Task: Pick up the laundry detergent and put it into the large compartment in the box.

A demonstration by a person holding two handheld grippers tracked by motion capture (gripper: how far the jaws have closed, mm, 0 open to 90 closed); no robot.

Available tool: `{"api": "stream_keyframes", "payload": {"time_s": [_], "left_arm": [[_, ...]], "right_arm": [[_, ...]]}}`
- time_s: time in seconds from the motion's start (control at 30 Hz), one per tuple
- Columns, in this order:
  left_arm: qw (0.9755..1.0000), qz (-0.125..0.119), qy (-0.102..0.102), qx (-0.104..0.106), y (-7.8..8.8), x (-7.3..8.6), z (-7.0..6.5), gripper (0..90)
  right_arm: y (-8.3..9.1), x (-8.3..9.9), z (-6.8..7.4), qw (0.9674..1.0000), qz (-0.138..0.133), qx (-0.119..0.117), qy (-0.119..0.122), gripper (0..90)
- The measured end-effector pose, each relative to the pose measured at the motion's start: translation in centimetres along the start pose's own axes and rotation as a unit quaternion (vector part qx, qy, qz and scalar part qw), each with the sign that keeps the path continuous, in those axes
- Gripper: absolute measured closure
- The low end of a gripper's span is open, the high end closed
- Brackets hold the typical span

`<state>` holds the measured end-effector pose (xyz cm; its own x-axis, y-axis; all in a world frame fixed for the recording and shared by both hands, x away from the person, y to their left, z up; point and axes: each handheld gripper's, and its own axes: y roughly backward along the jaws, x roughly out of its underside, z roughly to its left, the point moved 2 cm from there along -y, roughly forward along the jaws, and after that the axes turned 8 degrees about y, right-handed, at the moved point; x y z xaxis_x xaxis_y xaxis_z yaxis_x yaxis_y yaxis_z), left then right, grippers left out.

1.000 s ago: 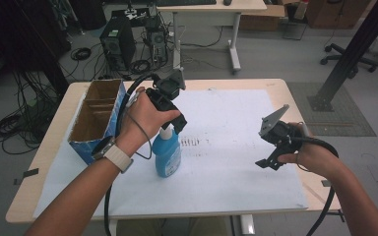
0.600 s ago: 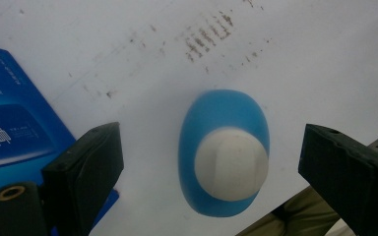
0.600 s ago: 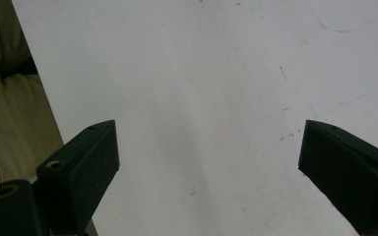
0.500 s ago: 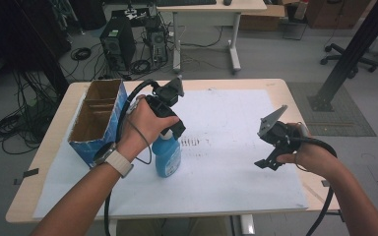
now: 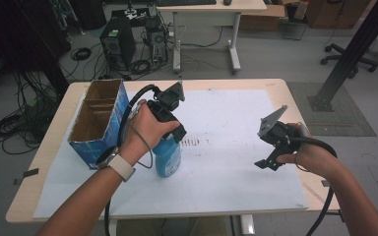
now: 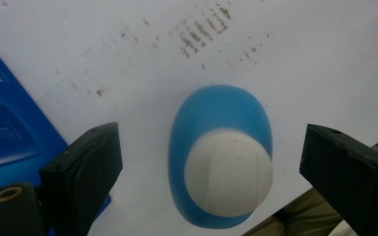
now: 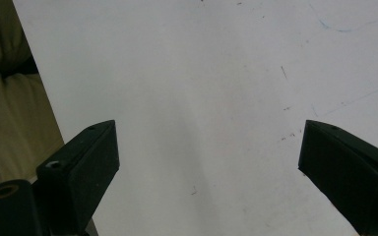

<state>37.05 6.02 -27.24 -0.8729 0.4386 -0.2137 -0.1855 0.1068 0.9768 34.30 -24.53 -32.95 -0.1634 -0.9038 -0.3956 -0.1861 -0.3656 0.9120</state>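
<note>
From the high view, the blue bottle is standing upright on the counter beside the cardboard box, not yet grasped; the left gripper is hovering directly above it.

In the left gripper view, the bottle's white cap is sitting between wide-open jaws, untouched.

In the right gripper view, open jaws are facing bare paper, well apart from it.

A blue cardboard box is standing just left of the blue bottle, blocking that side. White paper is lying bare across the frame's centre and right.
</note>
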Motion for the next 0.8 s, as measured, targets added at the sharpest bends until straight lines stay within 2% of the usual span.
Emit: {"api": "stream_keyframes", "payload": {"time_s": [0.8], "left_arm": [[0.9999, 0.013, 0.000, 0.004, -2.0, 0.7, -0.2, 10.1]], "right_arm": [[-0.4, 0.0, 0.1, 1.0000, 0.001, -0.003, 0.000, 8.5]]}}
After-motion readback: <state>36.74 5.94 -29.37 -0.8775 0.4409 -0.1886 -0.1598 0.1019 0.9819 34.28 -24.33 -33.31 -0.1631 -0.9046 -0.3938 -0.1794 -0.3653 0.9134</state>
